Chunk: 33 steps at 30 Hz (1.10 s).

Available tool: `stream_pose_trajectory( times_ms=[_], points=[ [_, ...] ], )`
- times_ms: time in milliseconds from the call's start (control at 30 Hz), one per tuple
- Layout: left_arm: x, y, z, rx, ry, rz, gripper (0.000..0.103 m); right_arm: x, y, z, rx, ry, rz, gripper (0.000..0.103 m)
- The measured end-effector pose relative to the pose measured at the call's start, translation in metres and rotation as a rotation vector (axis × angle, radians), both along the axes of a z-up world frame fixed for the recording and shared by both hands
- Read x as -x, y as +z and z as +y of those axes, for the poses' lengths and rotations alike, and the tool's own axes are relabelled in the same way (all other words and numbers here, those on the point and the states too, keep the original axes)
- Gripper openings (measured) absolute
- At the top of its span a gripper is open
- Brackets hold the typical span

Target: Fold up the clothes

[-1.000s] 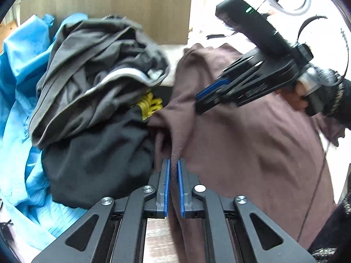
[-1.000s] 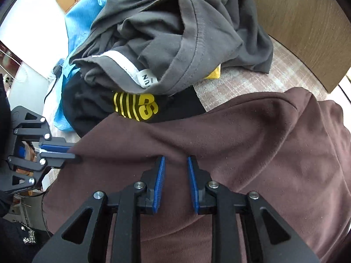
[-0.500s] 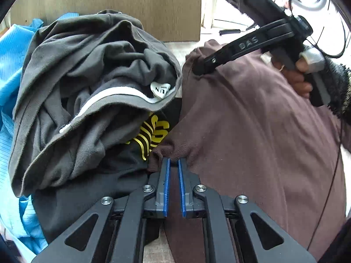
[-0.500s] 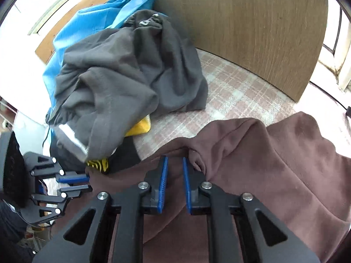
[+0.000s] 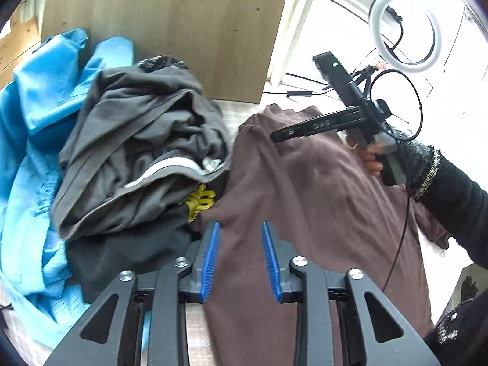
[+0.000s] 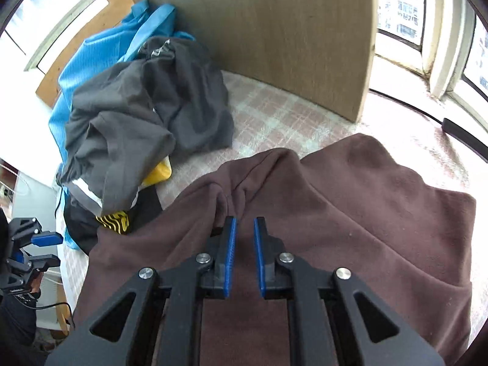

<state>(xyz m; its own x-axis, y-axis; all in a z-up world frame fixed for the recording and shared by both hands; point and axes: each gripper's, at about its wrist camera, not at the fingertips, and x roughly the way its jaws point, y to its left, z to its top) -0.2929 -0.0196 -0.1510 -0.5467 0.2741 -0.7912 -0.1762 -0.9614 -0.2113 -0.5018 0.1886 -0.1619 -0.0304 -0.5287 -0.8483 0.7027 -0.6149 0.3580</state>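
A brown sweatshirt [image 5: 320,201] lies spread on the checked tablecloth; it also fills the lower right wrist view [image 6: 350,219]. My left gripper [image 5: 239,228] is open and empty, just above the sweatshirt's left edge. My right gripper [image 6: 244,222] is open, its jaws a small gap apart, over a bunched fold of the sweatshirt near its far edge. The right gripper also shows in the left wrist view [image 5: 274,136], raised over the sweatshirt. The left gripper shows at the left edge of the right wrist view [image 6: 52,250].
A pile of grey [image 5: 143,158] and black clothes [image 5: 128,256] with yellow print lies left of the sweatshirt, on a blue garment [image 5: 33,140]. A wooden board [image 6: 274,36] stands behind. A ring light [image 5: 405,30] and cables are at the far right.
Both grippers have opened and let go of the sweatshirt's edge. They have drawn back and lifted a little. The sweatshirt now lies on the cloth.
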Motion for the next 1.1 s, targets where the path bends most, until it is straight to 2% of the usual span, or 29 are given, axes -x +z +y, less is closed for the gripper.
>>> stream_pose_trajectory(
  times_ms=[33,100,200,300,333,367,400,433,533,700,800,900,1000,1100],
  points=[
    [0.008,0.0,0.01,0.012,-0.014,0.005,0.042,-0.002,-0.003,-0.004,0.004,0.008,-0.008,0.012],
    [0.033,-0.006,0.034,0.02,-0.037,0.008,0.043,0.0,-0.005,-0.005,0.014,0.006,-0.023,0.012],
    [0.077,-0.025,0.059,0.024,-0.046,-0.033,0.044,0.007,-0.004,0.004,0.05,-0.009,-0.065,0.012],
    [0.109,-0.051,0.073,0.056,-0.047,-0.084,0.045,0.012,-0.002,0.017,0.049,-0.02,-0.062,0.012],
    [0.117,-0.059,0.075,0.06,-0.05,-0.101,0.044,0.014,-0.002,0.023,0.05,-0.022,-0.063,0.012],
    [0.123,-0.064,0.075,0.063,-0.049,-0.104,0.034,0.017,-0.002,0.028,0.053,-0.025,-0.065,0.012],
    [0.124,-0.063,0.071,0.066,-0.04,-0.096,0.025,0.018,-0.002,0.032,0.057,-0.022,-0.068,0.012],
    [0.125,-0.06,0.065,0.049,-0.029,-0.097,0.007,0.017,-0.002,0.034,0.063,-0.009,-0.073,0.012],
    [0.121,-0.047,0.04,-0.041,-0.008,-0.097,0.006,0.016,-0.003,0.037,0.082,0.032,-0.088,0.012],
    [0.117,-0.028,0.026,-0.017,-0.005,-0.047,0.006,0.009,-0.004,0.011,0.127,0.1,-0.116,0.012],
    [0.116,-0.024,0.024,-0.005,-0.015,-0.026,0.006,0.017,-0.006,-0.003,0.205,0.101,-0.187,0.012],
    [0.114,-0.022,0.028,-0.043,-0.052,-0.013,0.006,0.035,-0.015,-0.019,0.205,0.049,-0.196,0.012],
    [0.122,-0.039,0.038,-0.041,-0.086,-0.047,0.005,0.046,-0.032,-0.03,0.178,0.02,-0.231,0.012],
    [0.131,-0.065,0.048,-0.007,-0.102,-0.088,0.005,0.052,-0.038,-0.023,0.196,-0.017,-0.278,0.01]
  ],
)
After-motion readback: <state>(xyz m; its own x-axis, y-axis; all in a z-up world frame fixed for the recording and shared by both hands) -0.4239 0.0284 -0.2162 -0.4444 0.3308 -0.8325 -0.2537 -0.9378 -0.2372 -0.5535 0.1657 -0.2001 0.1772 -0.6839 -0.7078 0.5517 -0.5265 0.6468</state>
